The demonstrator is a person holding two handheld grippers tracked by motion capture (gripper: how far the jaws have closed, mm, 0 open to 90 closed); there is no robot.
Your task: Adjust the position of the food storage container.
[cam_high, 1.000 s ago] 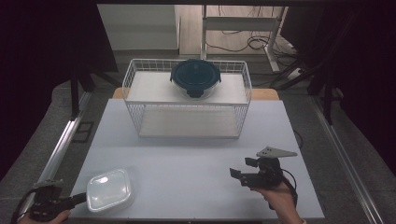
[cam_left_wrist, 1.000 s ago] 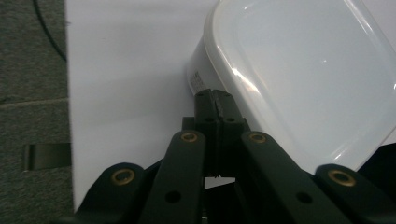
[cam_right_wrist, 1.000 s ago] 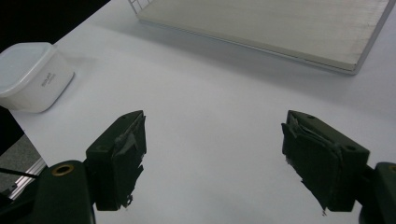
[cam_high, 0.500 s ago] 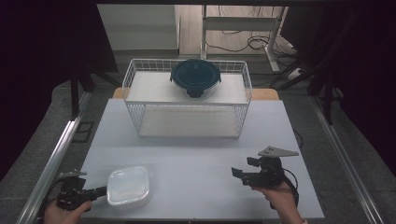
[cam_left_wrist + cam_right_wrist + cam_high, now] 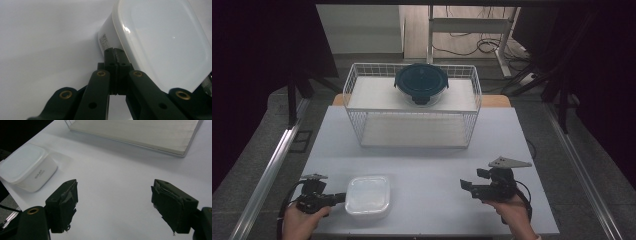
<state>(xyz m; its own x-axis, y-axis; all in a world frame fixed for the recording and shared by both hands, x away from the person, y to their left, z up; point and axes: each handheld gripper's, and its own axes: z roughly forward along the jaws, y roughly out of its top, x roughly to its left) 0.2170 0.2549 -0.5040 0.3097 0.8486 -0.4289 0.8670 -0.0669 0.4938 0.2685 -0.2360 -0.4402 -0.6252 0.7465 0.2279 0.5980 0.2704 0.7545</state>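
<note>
left gripper [image 5: 339,198]: jaws pressed together, tips touching the white container [image 5: 367,195] on its left side | right gripper [image 5: 468,186]: spread, empty, well right of the container | nearer hand: left

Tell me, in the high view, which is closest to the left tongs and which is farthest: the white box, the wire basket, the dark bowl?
1. White box, right beside the left tongs.
2. Wire basket, middle of the table.
3. Dark bowl, at the basket's back.
</note>
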